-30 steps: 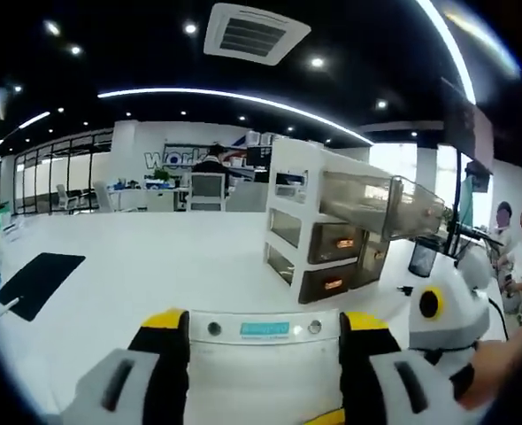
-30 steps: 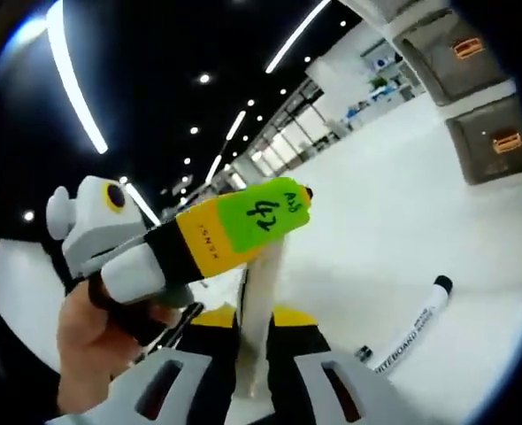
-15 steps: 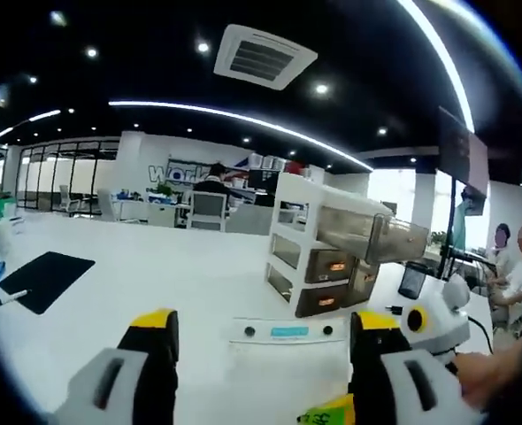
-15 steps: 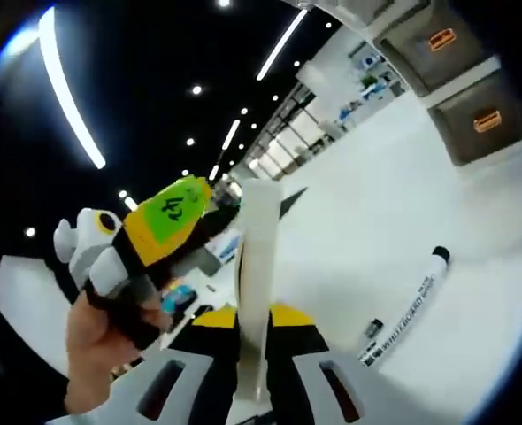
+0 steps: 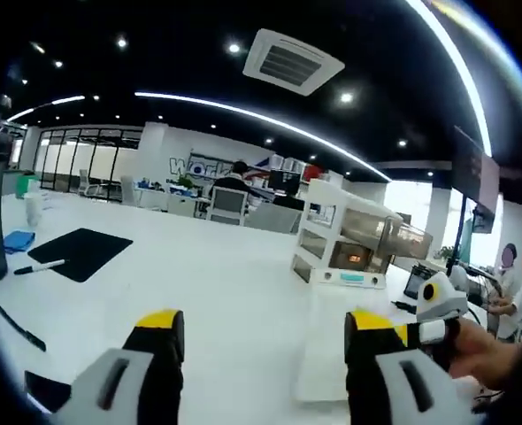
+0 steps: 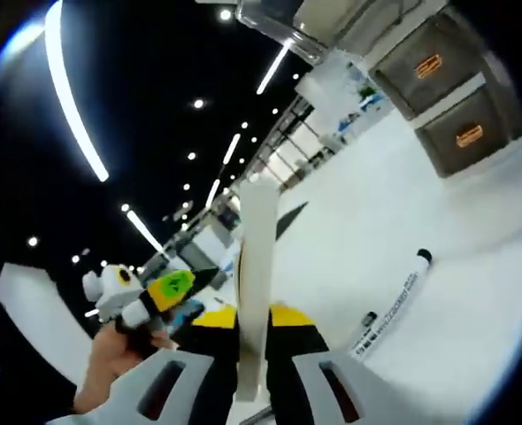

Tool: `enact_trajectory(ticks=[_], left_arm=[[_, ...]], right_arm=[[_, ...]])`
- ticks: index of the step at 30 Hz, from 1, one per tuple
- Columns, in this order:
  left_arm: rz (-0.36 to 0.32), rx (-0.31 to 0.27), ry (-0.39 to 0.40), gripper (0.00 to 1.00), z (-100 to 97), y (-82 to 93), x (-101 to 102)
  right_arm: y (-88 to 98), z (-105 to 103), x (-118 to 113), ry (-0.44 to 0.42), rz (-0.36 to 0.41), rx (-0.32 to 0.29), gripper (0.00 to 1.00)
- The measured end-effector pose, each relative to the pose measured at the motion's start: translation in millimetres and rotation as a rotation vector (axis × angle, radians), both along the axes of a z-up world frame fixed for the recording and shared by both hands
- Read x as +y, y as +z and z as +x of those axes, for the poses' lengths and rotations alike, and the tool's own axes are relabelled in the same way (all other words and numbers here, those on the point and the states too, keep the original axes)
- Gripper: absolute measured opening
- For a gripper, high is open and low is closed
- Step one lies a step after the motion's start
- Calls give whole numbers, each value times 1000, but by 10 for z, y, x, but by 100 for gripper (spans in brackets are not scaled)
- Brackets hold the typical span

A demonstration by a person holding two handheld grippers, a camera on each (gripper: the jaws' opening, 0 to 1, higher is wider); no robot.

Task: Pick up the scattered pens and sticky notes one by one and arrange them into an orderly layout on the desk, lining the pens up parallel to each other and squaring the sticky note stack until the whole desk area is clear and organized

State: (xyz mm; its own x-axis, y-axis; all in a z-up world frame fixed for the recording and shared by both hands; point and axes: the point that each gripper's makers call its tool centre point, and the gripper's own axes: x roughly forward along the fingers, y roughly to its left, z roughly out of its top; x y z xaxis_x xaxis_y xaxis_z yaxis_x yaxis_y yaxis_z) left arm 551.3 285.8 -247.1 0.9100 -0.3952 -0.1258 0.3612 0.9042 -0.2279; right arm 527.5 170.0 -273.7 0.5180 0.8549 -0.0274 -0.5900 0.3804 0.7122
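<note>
My right gripper [image 6: 252, 341] is shut on a long white flat piece [image 6: 254, 266], seen edge-on and rising between its jaws. A white whiteboard marker [image 6: 389, 305] with a black cap lies on the white desk [image 6: 438, 266] to the right of it. My left gripper [image 5: 265, 354] stands open, jaws wide apart over the desk [image 5: 226, 292]. Between its jaws, toward the right, shows a white flat slab [image 5: 327, 354]. The right gripper [image 5: 431, 312] comes in from the right in a hand. A white marker [image 5: 38, 266] and a black pen [image 5: 18, 326] lie far left.
A black mat [image 5: 80, 252] and a blue item [image 5: 18, 241] lie at the left. A white drawer unit [image 5: 349, 248] stands at the back, also seen as the drawer unit [image 6: 442, 97]. The left gripper [image 6: 168, 290], green-labelled, is held by a hand low left. People sit beyond the desk.
The left gripper view has swung left, bringing the mat and pens into sight. In the right view the left gripper has drawn away to the lower left. The right stays shut on the white piece.
</note>
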Motion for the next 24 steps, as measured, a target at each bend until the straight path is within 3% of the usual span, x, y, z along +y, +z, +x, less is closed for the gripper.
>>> enact_trajectory(ticks=[3, 6, 9, 14, 20, 24], left_arm=[[23, 51, 17, 79, -40, -171, 74], [8, 71, -5, 78, -90, -232, 44], [13, 72, -11, 78, -129, -262, 14], [100, 97, -110, 79, -222, -365, -240], [109, 119, -196, 77, -237, -421, -518], [108, 94, -259, 78, -214, -356, -713]], right_arm=[[99, -41, -26, -2, 24, -9, 8], [191, -113, -99, -4, 51, -16, 9], [178, -230, -218, 10, 11, -48, 9], [128, -390, -535, -19, 2, -60, 9], [85, -502, -979, -103, 18, -57, 9], [59, -530, -1261, -162, 56, -29, 9]])
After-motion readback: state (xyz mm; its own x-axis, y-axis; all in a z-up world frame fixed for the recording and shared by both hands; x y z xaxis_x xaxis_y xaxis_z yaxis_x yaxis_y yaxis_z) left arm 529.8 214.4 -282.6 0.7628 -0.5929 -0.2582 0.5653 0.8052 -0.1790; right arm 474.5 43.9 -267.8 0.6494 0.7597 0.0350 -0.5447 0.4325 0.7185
